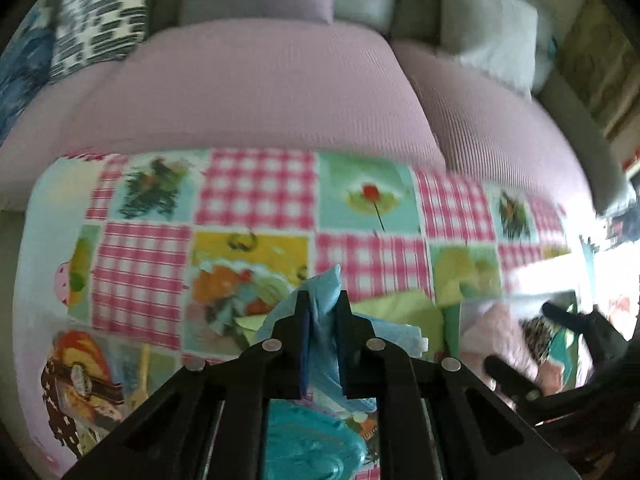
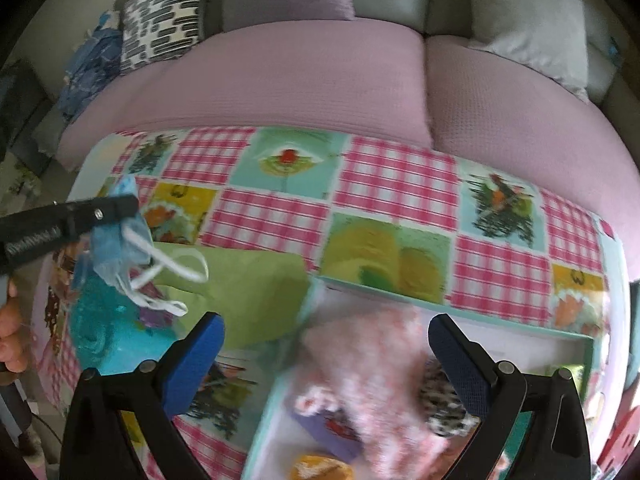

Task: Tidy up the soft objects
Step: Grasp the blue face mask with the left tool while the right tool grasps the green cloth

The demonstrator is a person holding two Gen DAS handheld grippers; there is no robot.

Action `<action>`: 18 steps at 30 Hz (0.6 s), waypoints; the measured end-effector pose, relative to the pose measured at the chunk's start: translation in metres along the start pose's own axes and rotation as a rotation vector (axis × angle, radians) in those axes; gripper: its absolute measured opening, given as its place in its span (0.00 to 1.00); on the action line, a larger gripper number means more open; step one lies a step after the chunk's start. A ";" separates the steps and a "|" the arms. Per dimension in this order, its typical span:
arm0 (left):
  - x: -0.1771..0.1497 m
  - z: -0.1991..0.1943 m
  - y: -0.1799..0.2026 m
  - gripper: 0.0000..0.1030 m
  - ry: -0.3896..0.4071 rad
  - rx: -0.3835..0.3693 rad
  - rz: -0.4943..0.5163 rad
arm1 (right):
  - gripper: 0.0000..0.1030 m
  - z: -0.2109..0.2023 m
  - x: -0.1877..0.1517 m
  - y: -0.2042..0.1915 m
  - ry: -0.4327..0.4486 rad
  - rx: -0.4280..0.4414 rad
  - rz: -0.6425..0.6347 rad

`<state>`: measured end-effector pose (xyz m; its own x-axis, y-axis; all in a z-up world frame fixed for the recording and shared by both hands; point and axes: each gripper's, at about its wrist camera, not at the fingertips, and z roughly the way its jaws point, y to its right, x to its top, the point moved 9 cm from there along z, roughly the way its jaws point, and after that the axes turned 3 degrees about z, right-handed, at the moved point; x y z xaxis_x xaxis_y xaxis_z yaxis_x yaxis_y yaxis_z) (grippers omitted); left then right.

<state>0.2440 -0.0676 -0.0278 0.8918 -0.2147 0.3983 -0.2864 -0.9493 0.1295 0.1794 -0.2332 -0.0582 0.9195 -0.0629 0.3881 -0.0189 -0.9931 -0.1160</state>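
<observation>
My left gripper [image 1: 322, 300] is shut on a light blue face mask [image 1: 326, 278], lifted above the table. In the right wrist view the left gripper [image 2: 128, 204] comes in from the left, and the face mask [image 2: 110, 248] hangs from it with white ear loops dangling. Under it lie a green cloth [image 2: 248, 284] and a teal fuzzy item [image 2: 104, 336]. My right gripper [image 2: 326, 322] stands open, nothing between its pads, over a shallow box [image 2: 272, 404]. The box holds a pink fluffy item [image 2: 372, 344], a leopard-print piece [image 2: 440, 400], a purple item [image 2: 328, 428] and a yellow one [image 2: 320, 468].
A patchwork tablecloth [image 2: 400, 184] with pink checks covers the table. Behind it stands a pink sofa [image 2: 300, 80] with a black-and-white patterned cushion [image 2: 164, 16], grey cushions [image 2: 528, 20] and blue fabric [image 2: 92, 68] at its left end. A hand [image 2: 12, 332] shows at the left edge.
</observation>
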 end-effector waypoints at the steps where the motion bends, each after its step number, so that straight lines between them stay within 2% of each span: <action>1: 0.002 -0.007 -0.008 0.11 0.030 0.007 -0.019 | 0.99 0.002 0.001 -0.006 -0.001 0.005 -0.009; 4: 0.004 -0.025 -0.037 0.11 0.092 0.035 -0.078 | 0.98 0.011 0.002 -0.026 -0.009 0.026 -0.044; 6: 0.007 -0.030 -0.041 0.11 0.124 0.067 -0.106 | 0.97 0.017 0.003 -0.038 -0.016 0.038 -0.065; 10: 0.012 -0.042 -0.069 0.11 0.169 0.135 -0.112 | 0.95 0.032 0.004 -0.059 -0.033 0.059 -0.099; 18: 0.008 -0.040 -0.091 0.11 0.177 0.127 -0.133 | 0.90 0.065 -0.004 -0.086 -0.092 0.087 -0.176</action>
<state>0.2631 0.0262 -0.0006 0.8399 -0.0534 0.5401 -0.1145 -0.9902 0.0801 0.2031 -0.1412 -0.1091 0.9376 0.1243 0.3246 0.1756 -0.9754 -0.1336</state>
